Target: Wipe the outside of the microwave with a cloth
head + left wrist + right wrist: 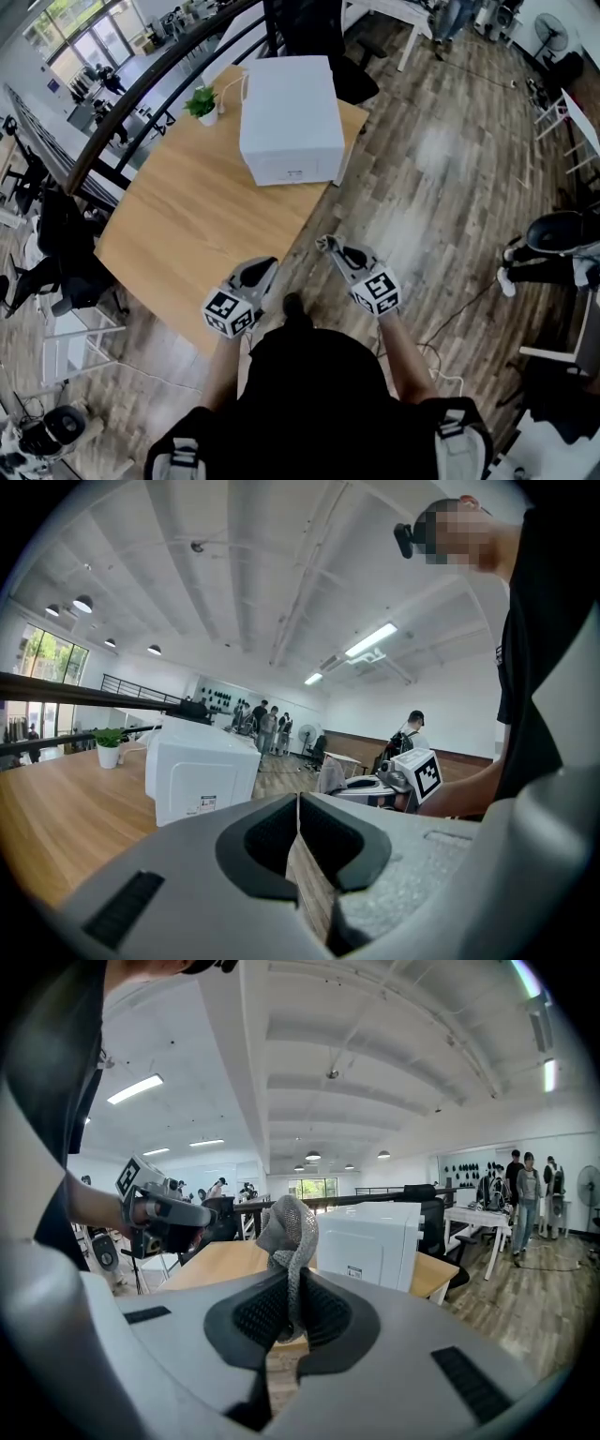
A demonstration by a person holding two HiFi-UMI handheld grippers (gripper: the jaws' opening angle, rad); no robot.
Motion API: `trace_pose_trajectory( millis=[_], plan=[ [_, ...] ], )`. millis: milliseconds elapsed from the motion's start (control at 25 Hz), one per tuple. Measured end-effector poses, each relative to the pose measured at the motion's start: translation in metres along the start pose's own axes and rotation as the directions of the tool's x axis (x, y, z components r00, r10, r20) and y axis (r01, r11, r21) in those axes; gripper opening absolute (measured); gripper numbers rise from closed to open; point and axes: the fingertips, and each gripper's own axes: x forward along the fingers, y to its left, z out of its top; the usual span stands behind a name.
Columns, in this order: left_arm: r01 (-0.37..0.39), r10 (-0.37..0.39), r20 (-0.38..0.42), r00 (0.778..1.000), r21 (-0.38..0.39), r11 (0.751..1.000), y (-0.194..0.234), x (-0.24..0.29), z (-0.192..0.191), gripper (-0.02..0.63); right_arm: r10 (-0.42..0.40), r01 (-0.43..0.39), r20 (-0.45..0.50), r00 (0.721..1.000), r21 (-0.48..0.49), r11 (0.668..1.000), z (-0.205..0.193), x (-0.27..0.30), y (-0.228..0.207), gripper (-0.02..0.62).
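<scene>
A white microwave [291, 120] stands at the far end of a wooden table [192, 225], its back panel with a small label facing me; the left gripper view shows the microwave [199, 769] too, and so does the right gripper view [370, 1241]. My right gripper [325, 246] is shut on a grey cloth [288, 1232], which bunches up above the jaws. It hovers off the table's near corner. My left gripper [267, 266] is shut with nothing in it, over the table's near edge. Both are well short of the microwave.
A small potted plant [203, 103] sits left of the microwave. A black railing [141, 89] runs along the table's far-left side. A black office chair [319, 37] stands behind the microwave. Wood floor stretches to the right, with a cable [459, 314] lying on it.
</scene>
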Motion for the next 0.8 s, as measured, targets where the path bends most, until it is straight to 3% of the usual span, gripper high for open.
trace_pose_trajectory(
  millis=[200,800],
  plan=[
    [0.015,-0.015,-0.014,1.0,-0.007,1.0,0.031,0.001,0.006,0.009,-0.006,0.007,-0.023,1.0,0.03,1.0,0.011,0.037,0.001,0.012],
    [0.008,-0.007,0.01,1.0,-0.042,0.999,0.106,-0.019,0.014,0.009,-0.033,0.033,-0.023,0.999,-0.031,0.999,0.044,0.146,-0.006,0.012]
  ],
)
